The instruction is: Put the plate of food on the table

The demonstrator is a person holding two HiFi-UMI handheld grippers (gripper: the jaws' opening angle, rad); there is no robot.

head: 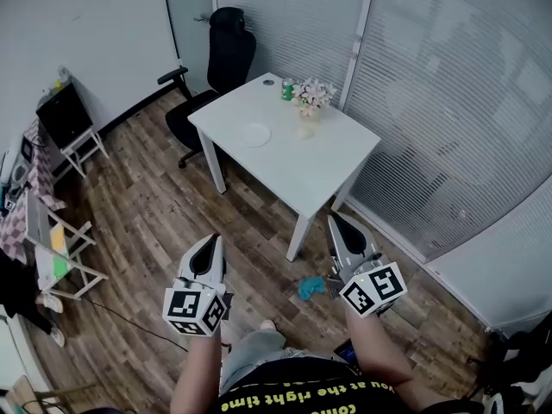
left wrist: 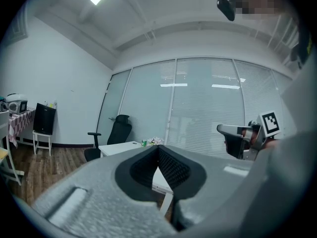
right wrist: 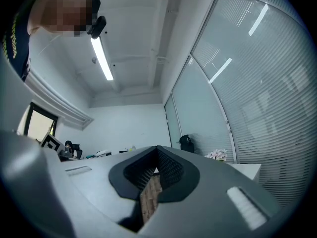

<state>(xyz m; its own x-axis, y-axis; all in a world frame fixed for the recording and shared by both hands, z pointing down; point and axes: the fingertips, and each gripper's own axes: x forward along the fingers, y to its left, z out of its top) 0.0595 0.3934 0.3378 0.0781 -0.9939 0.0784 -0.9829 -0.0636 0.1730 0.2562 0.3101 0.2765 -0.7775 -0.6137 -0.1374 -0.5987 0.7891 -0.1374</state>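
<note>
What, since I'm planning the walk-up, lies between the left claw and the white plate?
In the head view, only bare wooden floor, then bare white table top, separates the left claw from the white plate.

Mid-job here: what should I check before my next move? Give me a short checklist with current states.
1. Left gripper empty, jaws together: ok.
2. Right gripper empty, jaws together: ok.
3. Plate of food in hand: not ok; neither gripper holds one.
4. Food on the white plate lying on the white table: cannot tell.
5. Free space on the table's near half: ok; the green can and vase of flowers stand at the far edge.
6. Floor path to the table: not ok; a blue object lies near the table leg.
</note>
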